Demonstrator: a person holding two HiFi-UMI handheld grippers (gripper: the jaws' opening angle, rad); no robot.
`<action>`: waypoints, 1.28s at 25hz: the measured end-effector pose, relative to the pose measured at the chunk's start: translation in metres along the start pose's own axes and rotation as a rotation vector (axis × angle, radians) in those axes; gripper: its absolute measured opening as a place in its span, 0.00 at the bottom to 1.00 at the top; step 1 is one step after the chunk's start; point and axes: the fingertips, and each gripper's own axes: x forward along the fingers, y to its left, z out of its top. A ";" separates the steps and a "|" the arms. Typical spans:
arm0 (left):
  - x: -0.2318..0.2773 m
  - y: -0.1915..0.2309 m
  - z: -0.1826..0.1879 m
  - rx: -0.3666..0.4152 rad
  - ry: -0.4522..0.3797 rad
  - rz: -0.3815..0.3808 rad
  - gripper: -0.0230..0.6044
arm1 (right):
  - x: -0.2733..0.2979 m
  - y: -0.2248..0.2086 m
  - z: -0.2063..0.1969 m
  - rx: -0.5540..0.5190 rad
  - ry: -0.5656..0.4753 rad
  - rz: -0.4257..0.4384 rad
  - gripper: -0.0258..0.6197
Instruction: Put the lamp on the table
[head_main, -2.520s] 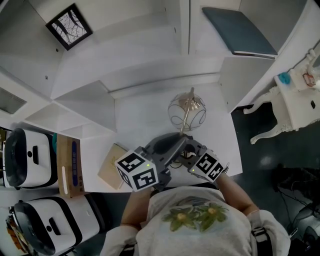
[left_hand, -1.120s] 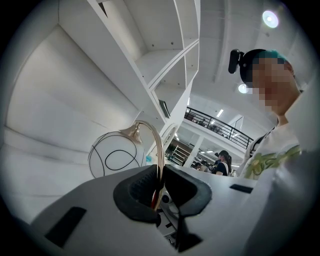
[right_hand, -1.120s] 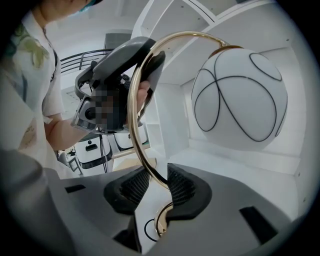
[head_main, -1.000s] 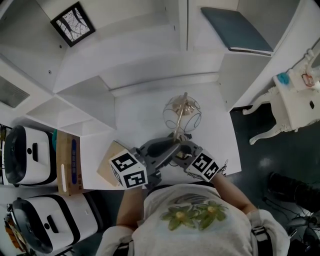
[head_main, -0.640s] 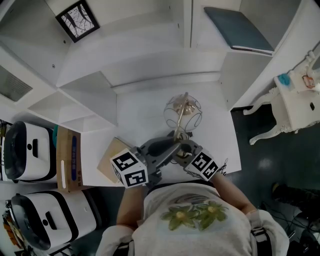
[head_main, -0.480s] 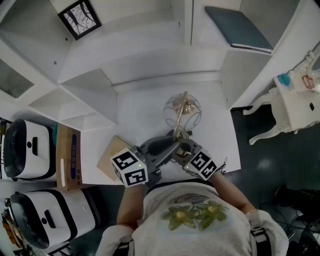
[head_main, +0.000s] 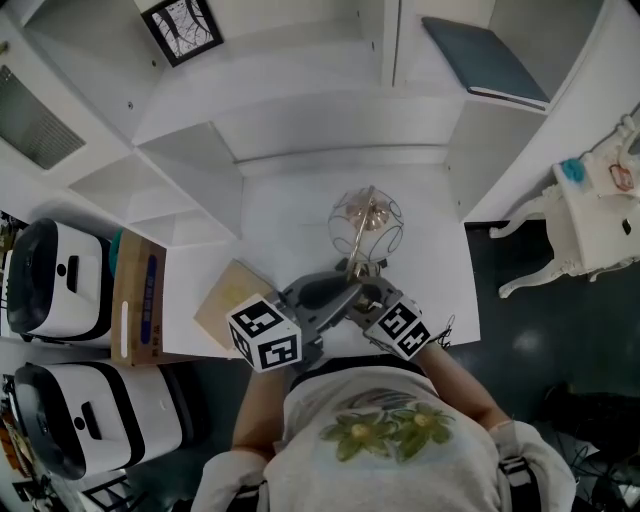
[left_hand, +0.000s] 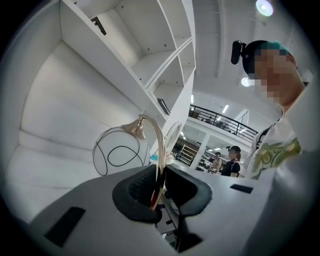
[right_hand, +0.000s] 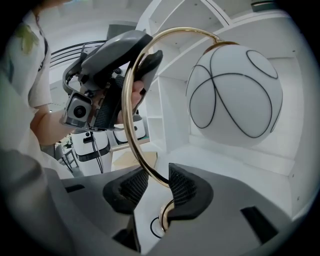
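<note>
Jaws of the right gripper (right_hand: 152, 182) are opening around the lamp's brass stem (right_hand: 129, 115). The rod runs between the pads, with a gap showing on one side, so this claw no longer carries anything. The left gripper (left_hand: 159, 187) is clamped on the same stem higher up, its ribbed pads pinching the thin rod.

From that pinch the stem arcs over to the globe shade (right_hand: 235, 95), which in the head view hangs toward 12 o'clock from both claws, above the white table (head_main: 290, 230). The ring base (right_hand: 165, 220) lies low behind the right pads. I cannot tell whether it sits flat on the surface.

Likely trouble:
- One narrow grip on a round rod, with the heavy globe overhanging, could let the lamp twist in the pads and swing.
- If the left claw lets go before the base rests flat, the shade's weight would probably tip the lamp toward 12 o'clock.
- The base stands close to the table's edge at 6 o'clock, so a nudge from the withdrawing right pad, or a snag on the stem's curve, could drag it off.
</note>
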 end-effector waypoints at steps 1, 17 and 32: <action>-0.001 -0.001 -0.001 0.002 0.001 0.008 0.13 | 0.000 0.001 -0.001 -0.002 0.002 0.000 0.25; -0.001 -0.002 -0.011 0.119 0.046 0.236 0.13 | -0.005 0.007 -0.005 0.031 0.043 -0.045 0.25; -0.051 0.002 0.004 0.103 -0.132 0.506 0.32 | -0.063 0.045 0.021 0.046 -0.045 -0.033 0.21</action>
